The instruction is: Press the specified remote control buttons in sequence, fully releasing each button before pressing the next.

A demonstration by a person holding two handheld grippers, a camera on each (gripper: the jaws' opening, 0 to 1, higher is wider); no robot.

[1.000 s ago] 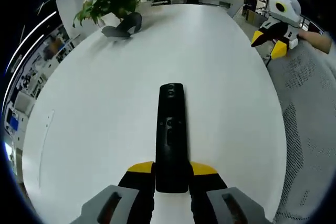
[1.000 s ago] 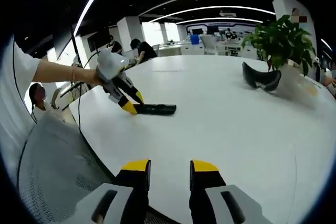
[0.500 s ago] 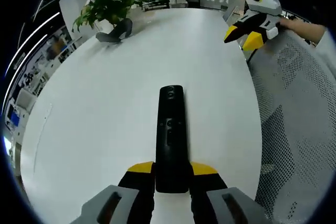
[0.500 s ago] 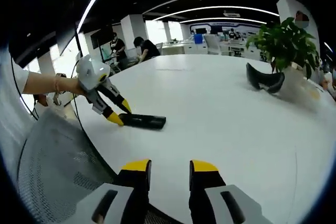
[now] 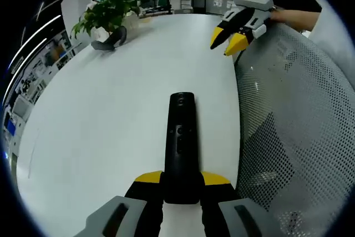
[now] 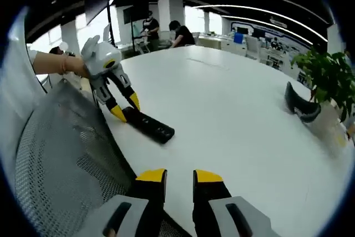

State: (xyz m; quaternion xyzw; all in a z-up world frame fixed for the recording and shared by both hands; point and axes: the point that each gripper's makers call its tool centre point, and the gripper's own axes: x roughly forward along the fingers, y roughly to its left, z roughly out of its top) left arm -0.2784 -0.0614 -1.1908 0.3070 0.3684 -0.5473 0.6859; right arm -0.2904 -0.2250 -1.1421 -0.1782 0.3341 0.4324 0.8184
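A long black remote control (image 5: 181,137) lies flat along the white table (image 5: 94,120), and my left gripper (image 5: 181,177) is shut on its near end. In the right gripper view the same remote (image 6: 151,128) sits near the table's edge, with the left gripper (image 6: 126,109) clamped on its end and a hand behind it. My right gripper (image 6: 179,177) hovers above the table edge with a narrow gap between its yellow tips and nothing in it. In the left gripper view the right gripper (image 5: 226,40) hangs over the table's far right side, apart from the remote.
A grey mesh chair back (image 5: 288,131) stands close along the table's edge, also in the right gripper view as the chair back (image 6: 61,159). A potted plant (image 5: 105,12) and a dark curved object (image 5: 108,40) sit at the far end. People sit at desks in the background.
The right gripper's jaws have narrowed, and it has drawn nearer to the remote. Both cameras have shifted. The left gripper has kept its hold on the remote.
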